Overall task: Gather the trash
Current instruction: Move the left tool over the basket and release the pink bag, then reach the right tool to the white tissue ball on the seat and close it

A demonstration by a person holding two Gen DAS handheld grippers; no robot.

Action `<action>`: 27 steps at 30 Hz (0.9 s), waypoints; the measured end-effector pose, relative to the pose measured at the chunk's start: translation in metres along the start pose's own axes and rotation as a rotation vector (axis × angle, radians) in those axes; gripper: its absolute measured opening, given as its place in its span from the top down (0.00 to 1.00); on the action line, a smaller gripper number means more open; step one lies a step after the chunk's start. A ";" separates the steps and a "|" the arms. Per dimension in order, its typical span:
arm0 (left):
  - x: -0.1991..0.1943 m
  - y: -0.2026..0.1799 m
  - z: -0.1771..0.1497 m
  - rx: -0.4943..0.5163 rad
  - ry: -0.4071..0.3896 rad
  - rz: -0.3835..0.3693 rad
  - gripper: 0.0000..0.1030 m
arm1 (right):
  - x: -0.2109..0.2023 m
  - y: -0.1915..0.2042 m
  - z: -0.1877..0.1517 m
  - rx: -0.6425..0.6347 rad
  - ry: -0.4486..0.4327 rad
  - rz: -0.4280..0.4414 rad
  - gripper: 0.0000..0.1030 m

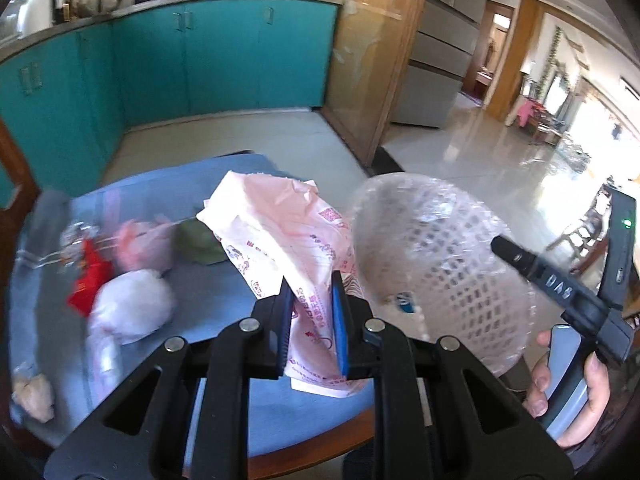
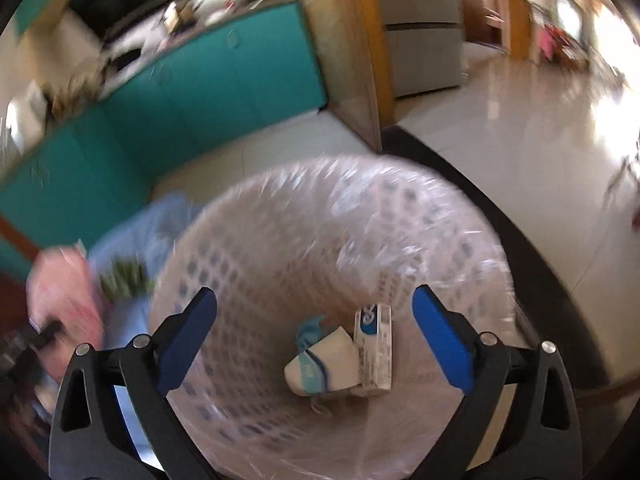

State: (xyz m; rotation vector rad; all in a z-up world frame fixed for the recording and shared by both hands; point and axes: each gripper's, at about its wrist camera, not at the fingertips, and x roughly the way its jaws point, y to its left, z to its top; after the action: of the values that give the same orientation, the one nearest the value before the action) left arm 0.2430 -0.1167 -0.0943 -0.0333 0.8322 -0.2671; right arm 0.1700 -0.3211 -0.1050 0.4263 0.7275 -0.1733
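Trash bag [image 1: 288, 248], pink, sits mid-frame clamped in the left tool [image 1: 311, 320]; carry it fully over the basket [image 1: 440, 264] at right before releasing. Right tool [image 2: 316, 340] gapes empty.

A lined wastebasket [image 1: 440, 264] stands just right of a cloth-covered table [image 1: 224, 292], holding a box [image 2: 374, 350] beside a crumpled mask [image 2: 320, 364], while on the table a printed plastic bag [image 1: 280, 240] lies right of a leaf [image 1: 198, 242] and tied bags [image 1: 132, 304].
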 end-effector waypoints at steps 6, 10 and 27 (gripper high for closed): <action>0.032 -0.050 0.010 0.062 0.037 -0.181 0.78 | -0.024 -0.028 0.010 0.150 -0.145 0.008 0.07; 0.049 -0.066 0.005 0.110 0.055 -0.163 0.37 | -0.029 -0.028 0.011 0.165 -0.179 0.027 0.07; -0.126 0.122 -0.135 -0.060 -0.017 0.350 0.22 | 0.001 0.212 -0.071 -0.639 0.162 0.553 0.07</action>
State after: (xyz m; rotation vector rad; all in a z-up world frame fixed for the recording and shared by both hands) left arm 0.0898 0.0420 -0.1106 0.0534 0.8136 0.0875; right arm 0.1906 -0.0992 -0.0857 0.0151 0.7547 0.6091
